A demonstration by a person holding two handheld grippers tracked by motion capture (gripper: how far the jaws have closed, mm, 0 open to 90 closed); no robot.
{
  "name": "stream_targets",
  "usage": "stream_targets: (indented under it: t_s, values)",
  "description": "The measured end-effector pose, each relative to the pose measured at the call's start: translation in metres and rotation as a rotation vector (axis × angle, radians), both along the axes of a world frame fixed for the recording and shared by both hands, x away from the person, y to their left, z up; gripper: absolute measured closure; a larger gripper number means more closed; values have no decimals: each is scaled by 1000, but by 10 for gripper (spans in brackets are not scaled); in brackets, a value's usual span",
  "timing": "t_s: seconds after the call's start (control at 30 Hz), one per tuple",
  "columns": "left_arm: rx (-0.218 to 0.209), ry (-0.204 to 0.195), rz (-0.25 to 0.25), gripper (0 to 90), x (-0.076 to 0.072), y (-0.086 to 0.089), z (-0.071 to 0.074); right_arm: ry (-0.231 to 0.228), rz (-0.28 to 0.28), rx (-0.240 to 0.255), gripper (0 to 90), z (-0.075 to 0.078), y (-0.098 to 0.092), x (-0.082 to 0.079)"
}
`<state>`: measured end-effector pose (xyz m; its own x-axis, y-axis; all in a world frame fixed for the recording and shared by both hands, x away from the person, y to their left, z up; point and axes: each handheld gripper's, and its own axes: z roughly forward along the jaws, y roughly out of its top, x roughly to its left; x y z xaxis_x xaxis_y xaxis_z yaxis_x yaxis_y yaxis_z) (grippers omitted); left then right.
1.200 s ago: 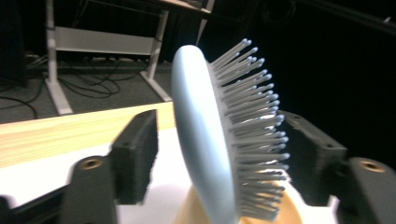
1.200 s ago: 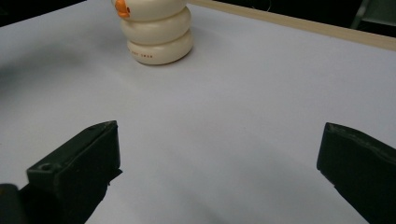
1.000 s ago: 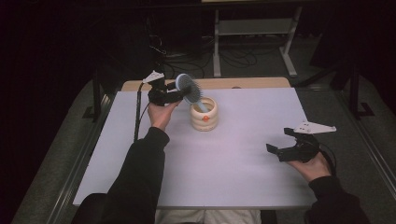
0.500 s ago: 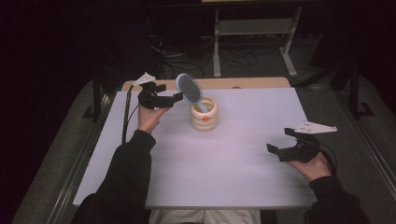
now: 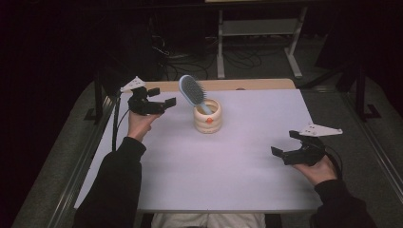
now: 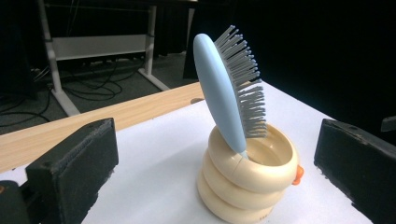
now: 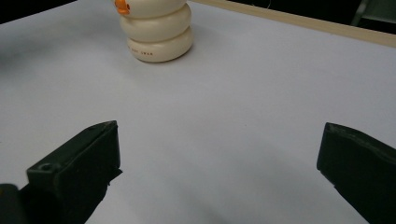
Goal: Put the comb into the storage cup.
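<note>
So the high view sits above the person's side, looking forward and down over the whole white worktop (image 5: pixel 237 161). The left gripper view is low and close, facing the cream ringed holder (image 6: pixel 247 177) from just beside it. The right gripper view skims the worktop from farther off, catching the same holder at its top edge.

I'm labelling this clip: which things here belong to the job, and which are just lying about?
Likely the job:
hairbrush, standing handle-down in the cream holder
left gripper, open, beside it
right gripper, open, well apart

Just about:
metal stand behind the table
cables on the floor
</note>
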<state>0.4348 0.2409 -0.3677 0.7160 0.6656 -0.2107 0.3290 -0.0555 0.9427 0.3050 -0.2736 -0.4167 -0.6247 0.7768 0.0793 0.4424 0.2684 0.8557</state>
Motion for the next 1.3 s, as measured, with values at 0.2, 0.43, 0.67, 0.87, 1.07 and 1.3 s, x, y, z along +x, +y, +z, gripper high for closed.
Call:
stream_targets:
  t_s: [0.2,0.43,0.67,0.87,1.07,1.3]
  values:
    - [35,-5,3,0,-9,9,4,-1,0,0,0,0,0,-1]
    - [58,-10,9,0,-18,22,6,-1,1,-1,0,1,1,-2]
    - [64,-25,4,0,-25,29,5,2,3,-12,0,0,2,-1]
    - [74,-26,-7,0,-32,32,5,4,0,-23,0,0,2,-2]
    - [78,-24,-28,0,-41,33,5,3,2,-21,0,0,2,-2]
    - [91,-27,-30,0,-50,40,4,4,2,-26,0,0,3,-2]
